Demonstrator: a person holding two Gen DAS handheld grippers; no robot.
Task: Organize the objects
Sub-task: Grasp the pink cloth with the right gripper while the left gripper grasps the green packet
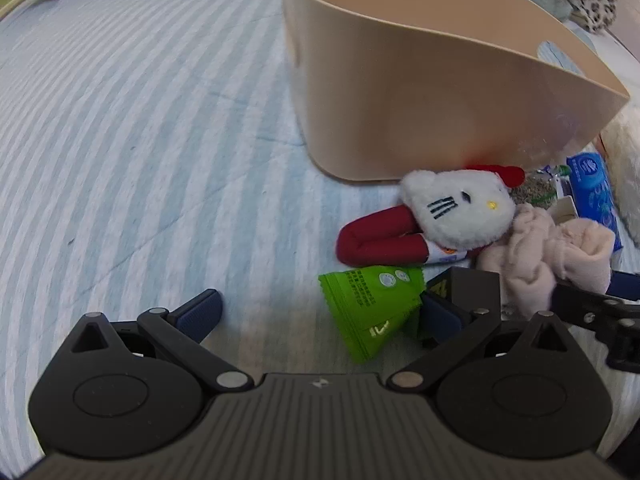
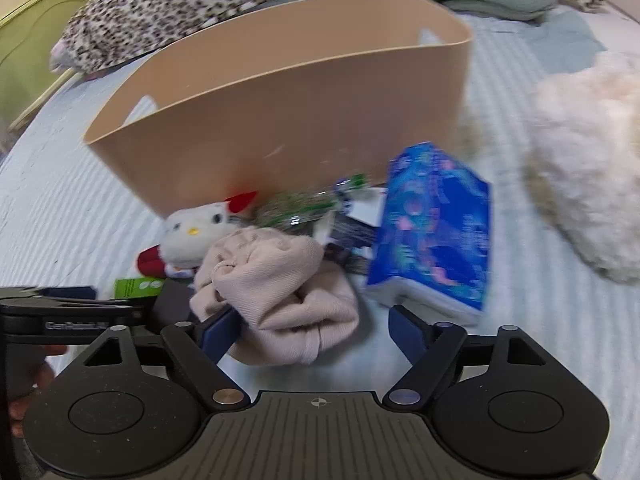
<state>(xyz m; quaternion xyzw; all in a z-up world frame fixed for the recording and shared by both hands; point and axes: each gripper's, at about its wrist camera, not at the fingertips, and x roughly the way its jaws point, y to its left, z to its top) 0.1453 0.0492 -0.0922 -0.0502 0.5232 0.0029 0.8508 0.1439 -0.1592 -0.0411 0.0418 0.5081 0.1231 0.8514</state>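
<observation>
A beige plastic bin (image 1: 420, 92) stands on the striped bed; it also shows in the right wrist view (image 2: 280, 120). In front of it lie a white and red cat plush (image 1: 448, 216), a green snack packet (image 1: 372, 308), a pink knit cloth (image 1: 548, 256) and a blue tissue pack (image 1: 592, 192). My left gripper (image 1: 320, 312) is open, its right finger touching the green packet. My right gripper (image 2: 316, 332) is open around the near edge of the pink cloth (image 2: 280, 296), with the blue tissue pack (image 2: 436, 236) just beyond on the right.
A fluffy white plush (image 2: 588, 168) lies to the right of the bin. A leopard-print blanket (image 2: 200, 4) lies behind it. A clear bottle with green contents (image 2: 300, 204) and a dark card lie among the pile. Striped sheet (image 1: 140, 140) spreads to the left.
</observation>
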